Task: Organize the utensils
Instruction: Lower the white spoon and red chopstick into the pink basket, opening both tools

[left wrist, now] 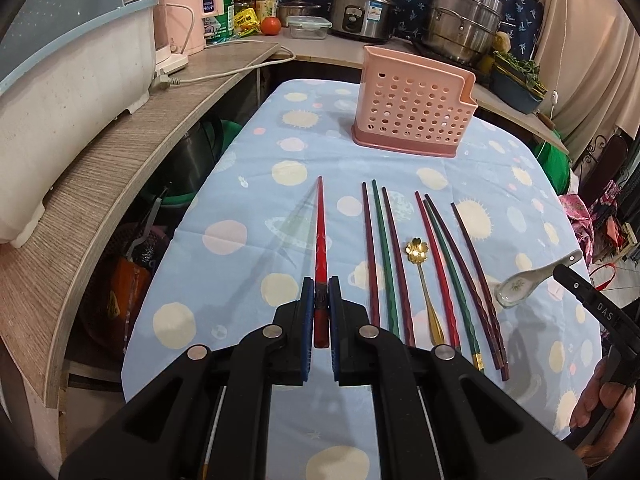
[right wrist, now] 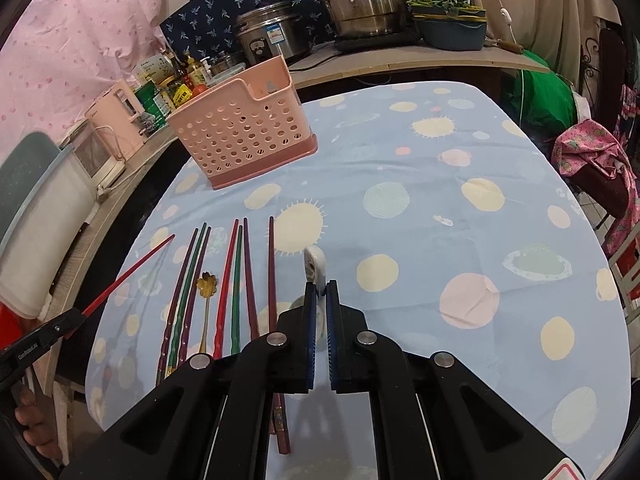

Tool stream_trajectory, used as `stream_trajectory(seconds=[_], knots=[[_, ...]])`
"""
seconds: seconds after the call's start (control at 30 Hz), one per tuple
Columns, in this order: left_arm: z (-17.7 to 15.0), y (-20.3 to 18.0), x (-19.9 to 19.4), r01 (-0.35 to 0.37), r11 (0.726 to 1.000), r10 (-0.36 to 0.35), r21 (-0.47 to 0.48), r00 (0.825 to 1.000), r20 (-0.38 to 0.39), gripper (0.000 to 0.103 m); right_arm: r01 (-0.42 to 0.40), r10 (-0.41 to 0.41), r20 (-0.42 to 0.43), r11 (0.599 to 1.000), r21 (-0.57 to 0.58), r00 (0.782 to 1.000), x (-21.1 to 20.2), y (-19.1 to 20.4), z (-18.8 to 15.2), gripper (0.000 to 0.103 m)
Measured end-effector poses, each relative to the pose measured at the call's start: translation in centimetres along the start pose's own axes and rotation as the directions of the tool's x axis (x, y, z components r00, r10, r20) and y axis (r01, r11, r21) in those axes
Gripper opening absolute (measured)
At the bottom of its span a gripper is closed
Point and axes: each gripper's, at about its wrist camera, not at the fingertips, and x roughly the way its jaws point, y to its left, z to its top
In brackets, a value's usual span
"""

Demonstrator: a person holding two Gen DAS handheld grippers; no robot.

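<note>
L fingers [left wrist: 321, 300] are pinching 1 red chopstick [left wrist: 320, 240]; R fingers [right wrist: 320, 300] are pinching 1 white spoon [right wrist: 314, 266]. 7 chopsticks [left wrist: 382, 256] + 1 gold spoon [left wrist: 420, 276] are lying on bench [left wrist: 500, 184] betw. them.

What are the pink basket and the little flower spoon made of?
The pink basket looks like plastic: smooth, matte, moulded in one piece with rows of round holes. The flower spoon looks like metal with a shiny gold finish, since it glints; whether it is solid or only coated cannot be told.
</note>
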Motion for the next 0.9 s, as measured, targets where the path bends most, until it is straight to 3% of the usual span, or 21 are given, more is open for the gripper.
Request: stream_trajectory(seconds=[0.43, 0.9], knots=[[4.9, 0.7, -3.0, -0.003, 1.000, 0.004, -0.011, 0.992, 0.129, 0.007, -0.009, 0.011, 0.043, 0.999, -0.040, 0.999, -0.7, 0.9, 2.6, 0.005], [13.6, 0.0, -6.4, -0.012, 1.000, 0.009, 0.009, 0.959, 0.284, 0.007, -0.060, 0.066, 0.089, 0.996, -0.065, 0.994, -0.2, 3.0, 8.1, 0.005]])
